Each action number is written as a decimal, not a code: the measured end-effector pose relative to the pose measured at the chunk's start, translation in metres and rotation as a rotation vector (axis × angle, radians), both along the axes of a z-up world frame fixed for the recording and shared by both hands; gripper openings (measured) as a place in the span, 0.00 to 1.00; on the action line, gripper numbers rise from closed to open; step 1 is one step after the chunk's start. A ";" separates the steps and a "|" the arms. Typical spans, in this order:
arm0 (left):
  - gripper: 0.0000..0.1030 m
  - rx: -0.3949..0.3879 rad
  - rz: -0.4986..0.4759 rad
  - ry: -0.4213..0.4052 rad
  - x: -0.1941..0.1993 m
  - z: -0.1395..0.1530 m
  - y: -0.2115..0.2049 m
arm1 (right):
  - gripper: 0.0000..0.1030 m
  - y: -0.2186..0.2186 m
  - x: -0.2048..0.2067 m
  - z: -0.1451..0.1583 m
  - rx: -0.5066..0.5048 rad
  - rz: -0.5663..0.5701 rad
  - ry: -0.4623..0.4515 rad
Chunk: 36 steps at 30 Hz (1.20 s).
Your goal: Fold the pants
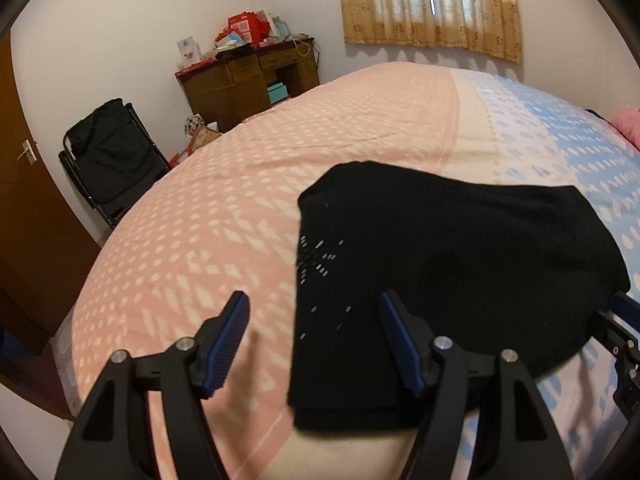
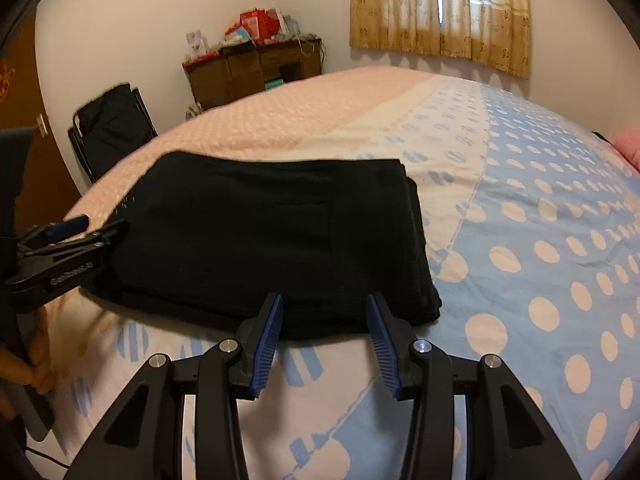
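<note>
Black pants [image 1: 460, 264] lie folded into a thick rectangle on the bed. In the left wrist view my left gripper [image 1: 313, 298] stands open at the bundle's left near corner. Its right finger is over the cloth and its left finger is over the bare sheet. The pads press on nothing. In the right wrist view the pants [image 2: 260, 236] lie just ahead. My right gripper [image 2: 325, 300] is open at their near edge, toward the right corner, with the cloth edge between the tips but not pinched. The left gripper [image 2: 102, 227] shows at the bundle's left side, held by a hand [image 2: 38, 360].
The bed sheet [image 1: 208, 240] is pink with pale dots on the left and blue [image 2: 540, 280] on the right. Beyond the bed stand a cluttered wooden desk [image 1: 248, 76], a black folding chair [image 1: 116, 160] and a brown door [image 1: 24, 184]. A curtained window [image 2: 440, 12] is behind.
</note>
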State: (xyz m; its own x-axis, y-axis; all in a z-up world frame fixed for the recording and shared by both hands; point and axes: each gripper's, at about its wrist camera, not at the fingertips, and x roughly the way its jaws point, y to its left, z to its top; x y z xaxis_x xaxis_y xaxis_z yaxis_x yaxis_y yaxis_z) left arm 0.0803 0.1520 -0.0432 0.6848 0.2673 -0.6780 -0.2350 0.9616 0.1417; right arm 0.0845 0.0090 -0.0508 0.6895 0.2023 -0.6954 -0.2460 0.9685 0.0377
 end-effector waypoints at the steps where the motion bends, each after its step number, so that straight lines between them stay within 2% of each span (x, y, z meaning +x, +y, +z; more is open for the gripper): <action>1: 0.70 -0.009 0.005 0.004 -0.004 0.001 0.002 | 0.44 -0.001 -0.003 0.004 0.022 -0.008 0.004; 5: 0.73 -0.024 -0.003 -0.002 -0.021 0.010 -0.002 | 0.44 -0.012 -0.021 0.022 0.154 -0.066 -0.025; 9: 0.84 -0.031 -0.031 -0.025 -0.031 0.018 -0.009 | 0.47 -0.017 -0.051 0.041 0.257 -0.105 -0.064; 11: 0.90 -0.038 -0.052 -0.038 -0.042 0.023 -0.014 | 0.49 -0.016 -0.066 0.049 0.257 -0.112 -0.090; 13: 0.91 -0.036 -0.066 -0.059 -0.053 0.027 -0.018 | 0.57 -0.015 -0.082 0.056 0.240 -0.129 -0.135; 15: 0.93 -0.035 -0.080 -0.081 -0.063 0.033 -0.023 | 0.60 -0.015 -0.094 0.061 0.226 -0.148 -0.164; 22: 1.00 -0.035 -0.117 -0.136 -0.090 0.053 -0.037 | 0.61 -0.026 -0.124 0.067 0.241 -0.236 -0.209; 36: 1.00 -0.015 -0.087 -0.192 -0.131 0.074 -0.040 | 0.62 -0.016 -0.168 0.093 0.236 -0.226 -0.322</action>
